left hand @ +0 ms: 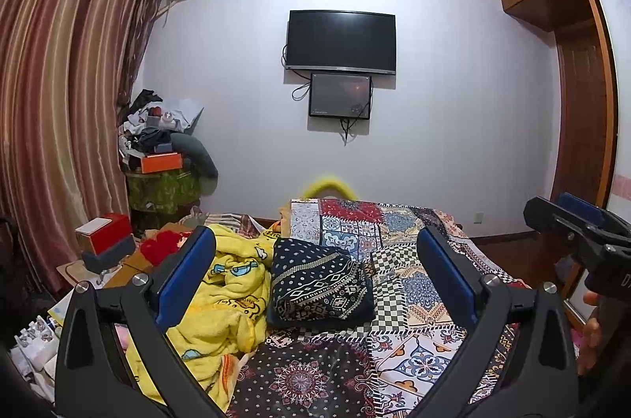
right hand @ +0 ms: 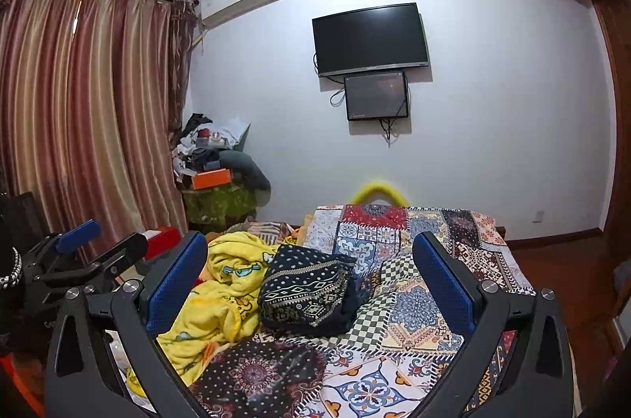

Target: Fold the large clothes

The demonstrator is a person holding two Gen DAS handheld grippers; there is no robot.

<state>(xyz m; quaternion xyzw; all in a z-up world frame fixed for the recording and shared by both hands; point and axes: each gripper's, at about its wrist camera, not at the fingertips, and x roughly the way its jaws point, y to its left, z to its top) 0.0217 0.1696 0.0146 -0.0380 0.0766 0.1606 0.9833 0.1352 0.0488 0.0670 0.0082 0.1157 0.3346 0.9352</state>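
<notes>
A dark folded garment (left hand: 321, 284) with white dots and geometric bands lies on the patchwork bedspread (left hand: 398, 260). My left gripper (left hand: 315, 230) hangs open just short of it, and nothing sits between its blue pads (left hand: 189, 272). In the right wrist view the same folded garment (right hand: 307, 292) lies ahead on the bedspread (right hand: 414, 303). My right gripper (right hand: 309, 234) is open and empty too. Each gripper shows in the other's view: the right gripper (left hand: 560, 211) at the right edge, the left gripper (right hand: 100, 242) at the left edge.
A crumpled yellow cartoon blanket (left hand: 232, 284) lies left of the garment. A red box (left hand: 106, 232) and clutter sit beside the bed at left. A heaped table (left hand: 165, 157) stands by the curtain (left hand: 59, 83). A TV (left hand: 341, 41) hangs on the far wall, and a wardrobe (left hand: 579, 83) stands at right.
</notes>
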